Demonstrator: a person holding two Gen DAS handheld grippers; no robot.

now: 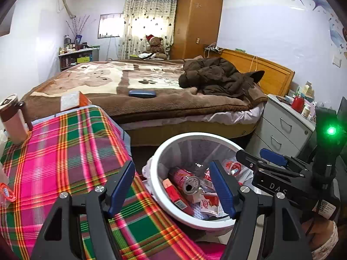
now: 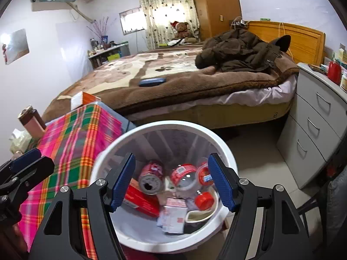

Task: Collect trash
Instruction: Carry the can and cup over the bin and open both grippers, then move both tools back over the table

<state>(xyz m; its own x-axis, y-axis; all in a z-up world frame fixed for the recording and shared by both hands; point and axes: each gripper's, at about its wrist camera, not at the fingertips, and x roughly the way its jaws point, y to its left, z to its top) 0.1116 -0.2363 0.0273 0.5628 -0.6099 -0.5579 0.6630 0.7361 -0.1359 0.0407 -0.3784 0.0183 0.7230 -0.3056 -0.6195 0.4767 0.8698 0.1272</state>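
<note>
A white trash bin (image 1: 171, 145) stands on the floor beside a plaid-covered table (image 1: 71, 151). It also shows in the right wrist view (image 2: 121, 145). Inside lie a red can (image 2: 151, 176), a red box (image 2: 141, 201), a plastic bottle with a red cap (image 2: 203, 199) and white wrappers (image 2: 173, 214). My left gripper (image 1: 172, 186) is open and empty over the table's edge and the bin's left side. My right gripper (image 2: 171, 184) is open and empty directly above the bin. The right gripper also shows in the left wrist view (image 1: 266, 162).
A pink tumbler (image 1: 13, 121) and an orange and white box (image 1: 74, 100) stand at the table's far end. A red-printed wrapper (image 1: 6, 192) lies at its left edge. A bed (image 1: 138, 91) with a brown jacket (image 1: 219, 75) is behind. Grey drawers (image 2: 314, 125) stand at the right.
</note>
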